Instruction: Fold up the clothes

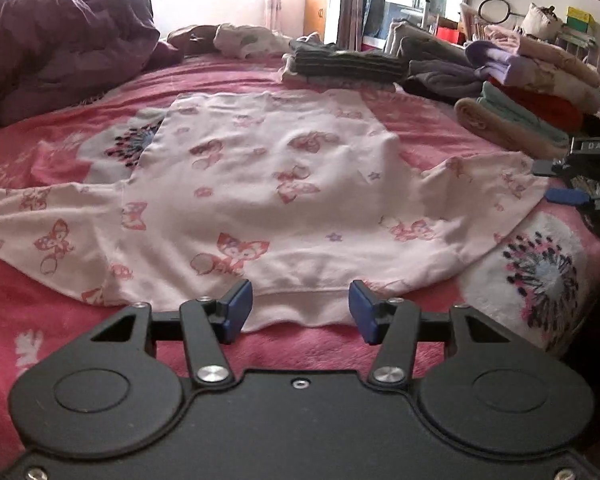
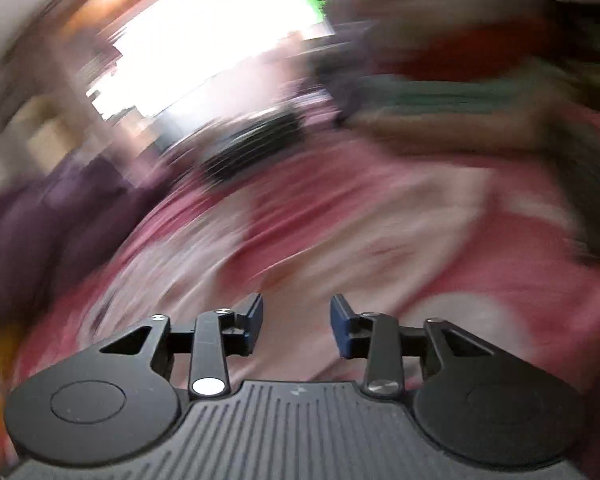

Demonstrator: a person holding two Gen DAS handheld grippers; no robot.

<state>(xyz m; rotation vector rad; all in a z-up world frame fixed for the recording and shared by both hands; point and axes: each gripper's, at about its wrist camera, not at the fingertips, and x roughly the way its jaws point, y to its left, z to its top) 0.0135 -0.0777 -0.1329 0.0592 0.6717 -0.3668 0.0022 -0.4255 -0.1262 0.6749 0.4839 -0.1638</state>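
A pale pink long-sleeved top (image 1: 260, 184) with a pink cartoon print lies spread flat on the pink bed cover (image 1: 440, 148). Its sleeves reach out to the left (image 1: 40, 220) and to the right (image 1: 492, 188). My left gripper (image 1: 301, 308) stands open at the top's near ribbed edge. That edge lies between the blue pads (image 1: 238, 308), and they do not press on it. In the heavily blurred right wrist view my right gripper (image 2: 298, 322) is open over pale and pink cloth, with nothing between its fingers. One of its blue pads (image 1: 566, 195) shows by the right sleeve's end.
A purple duvet (image 1: 52, 44) is heaped at the back left. Stacks of folded clothes (image 1: 532, 92) and dark folded items (image 1: 340, 64) line the back right. A loose pile of clothes (image 1: 244, 40) lies at the far end below a bright window.
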